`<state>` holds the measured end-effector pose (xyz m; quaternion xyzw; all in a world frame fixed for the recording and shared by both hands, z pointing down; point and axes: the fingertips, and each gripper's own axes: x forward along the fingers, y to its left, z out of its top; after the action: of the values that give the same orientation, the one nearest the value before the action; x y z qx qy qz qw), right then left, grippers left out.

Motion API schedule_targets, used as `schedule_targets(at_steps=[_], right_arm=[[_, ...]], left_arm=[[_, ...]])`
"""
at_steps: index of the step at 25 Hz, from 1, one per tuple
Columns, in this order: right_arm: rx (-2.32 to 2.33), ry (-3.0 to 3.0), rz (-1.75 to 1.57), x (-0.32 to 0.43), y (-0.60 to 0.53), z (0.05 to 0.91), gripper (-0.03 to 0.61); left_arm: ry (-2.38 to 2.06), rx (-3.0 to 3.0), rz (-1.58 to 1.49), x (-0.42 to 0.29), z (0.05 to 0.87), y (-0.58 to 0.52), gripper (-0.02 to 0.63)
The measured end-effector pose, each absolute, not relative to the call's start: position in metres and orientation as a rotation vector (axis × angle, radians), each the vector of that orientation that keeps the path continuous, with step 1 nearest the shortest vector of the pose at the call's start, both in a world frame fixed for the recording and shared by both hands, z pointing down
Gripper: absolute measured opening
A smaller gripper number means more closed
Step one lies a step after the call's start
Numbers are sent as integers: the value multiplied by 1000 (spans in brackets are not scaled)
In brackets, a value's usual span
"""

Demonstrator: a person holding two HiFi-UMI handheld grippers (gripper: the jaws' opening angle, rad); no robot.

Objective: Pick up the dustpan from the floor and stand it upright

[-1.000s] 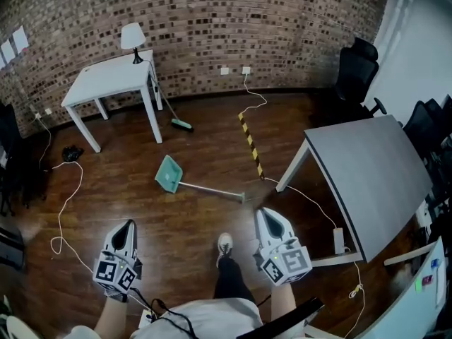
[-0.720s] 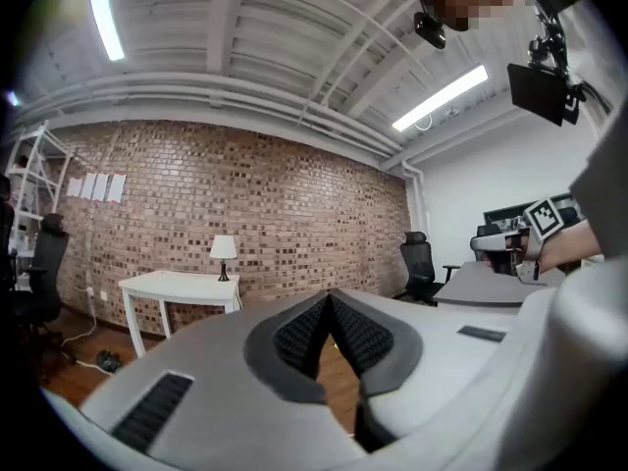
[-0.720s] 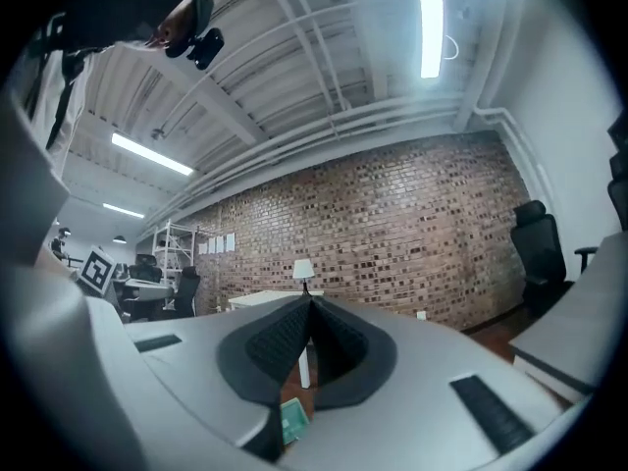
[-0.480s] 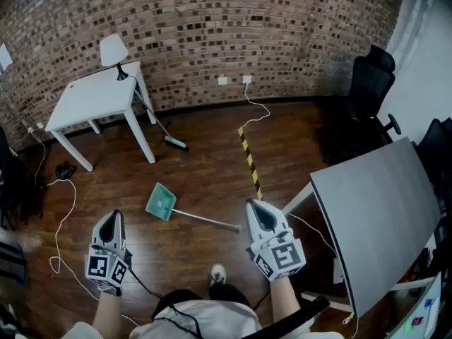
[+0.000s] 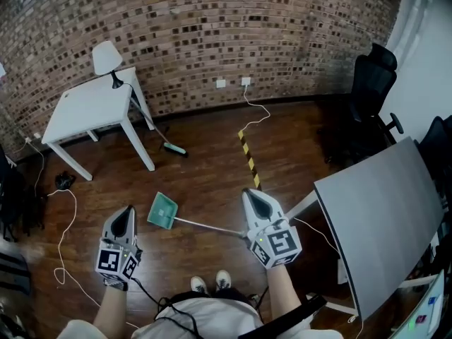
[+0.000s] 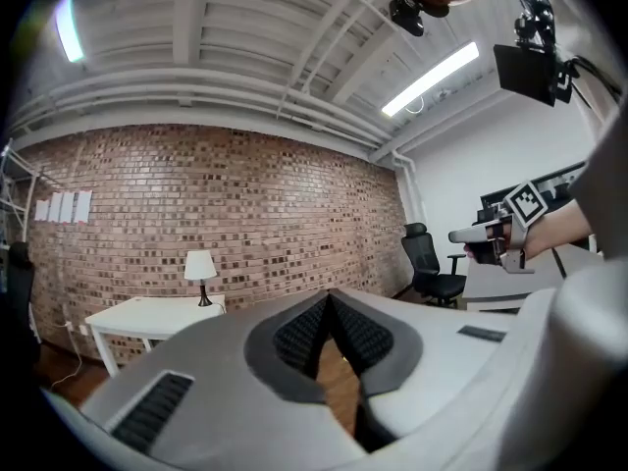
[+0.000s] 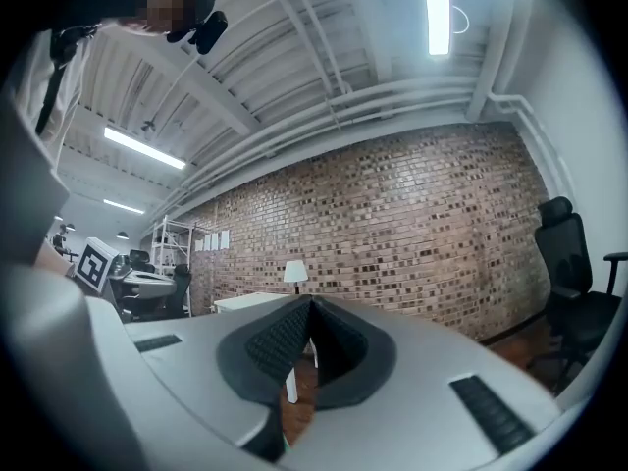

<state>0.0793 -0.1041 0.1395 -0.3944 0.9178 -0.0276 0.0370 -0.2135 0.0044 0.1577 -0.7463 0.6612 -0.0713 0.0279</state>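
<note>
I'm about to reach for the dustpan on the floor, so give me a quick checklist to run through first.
1. Dustpan in view, lying flat on floor: ok.
2. Its handle free of clutter: ok; far end hidden behind right gripper.
3. Right gripper jaws open: not ok, shut and empty.
4. Left gripper jaws open: not ok, shut and empty.
5. White cable clear of the dustpan: ok.

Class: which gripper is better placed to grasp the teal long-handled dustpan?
Probably the right gripper: it hangs over the handle end of the teal long-handled dustpan; the left gripper sits beside its pan.
</note>
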Motion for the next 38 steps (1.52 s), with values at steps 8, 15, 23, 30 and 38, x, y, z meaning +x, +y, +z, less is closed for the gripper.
schedule_targets(at_steps=[8, 15, 23, 30, 38], right_arm=[[-1226, 2845, 4, 54, -123, 153, -5], [-1268, 2855, -18, 60, -125, 201, 15], [-1292, 3023, -225, 68, -135, 341, 213], [-1358, 3089, -483, 99, -167, 500, 243], [-1360, 3210, -641, 128, -182, 709, 260]], left_arm=[[1960, -2399, -231, -214, 171, -23, -6], [1939, -2497, -240, -210, 222, -36, 2], [1961, -2637, -275, -169, 323, -69, 81], [2036, -2700, -446, -126, 458, -126, 97], [2016, -2827, -557, -104, 638, -151, 110]])
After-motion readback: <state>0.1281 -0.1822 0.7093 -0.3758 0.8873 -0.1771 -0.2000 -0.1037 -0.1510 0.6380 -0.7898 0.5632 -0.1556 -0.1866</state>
